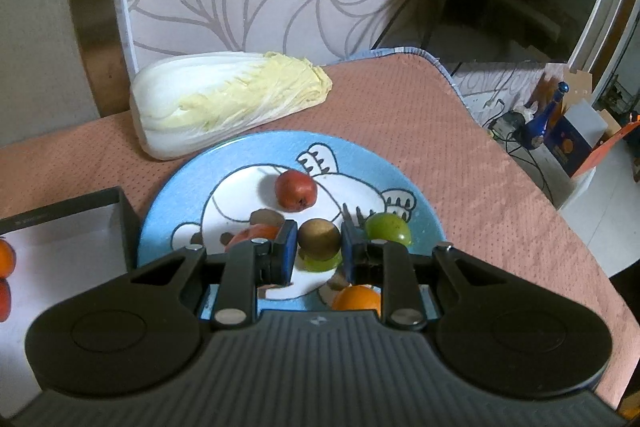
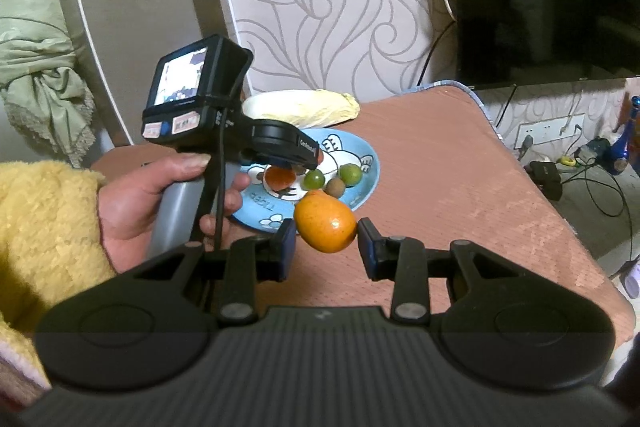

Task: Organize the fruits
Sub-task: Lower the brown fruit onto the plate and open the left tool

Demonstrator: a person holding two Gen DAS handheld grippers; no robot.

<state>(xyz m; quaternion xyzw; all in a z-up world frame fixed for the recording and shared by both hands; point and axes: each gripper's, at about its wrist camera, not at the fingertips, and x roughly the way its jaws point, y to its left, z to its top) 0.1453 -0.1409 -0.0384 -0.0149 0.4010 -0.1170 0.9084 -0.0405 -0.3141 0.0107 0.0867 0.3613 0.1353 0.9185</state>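
The left gripper (image 1: 319, 247) clamps a brown round fruit (image 1: 319, 238) above the blue cartoon plate (image 1: 168, 203), amid a red fruit (image 1: 296, 189) and a green one (image 1: 388, 229). The right gripper (image 2: 326, 245) pinches an orange fruit (image 2: 325, 225). A napa cabbage (image 1: 224, 101) crowds the plate's far rim; a box (image 1: 60, 247) flanks it on the pink tablecloth (image 1: 480, 187).

Not much to read here tbh. The round blue ceramic cartoon plate (image 2: 362, 189) has dark lettering at its 7 o'clock rim, looks like "TIGER". The black handheld gripper unit (image 2: 306, 149) carries white print, too blurry to read.
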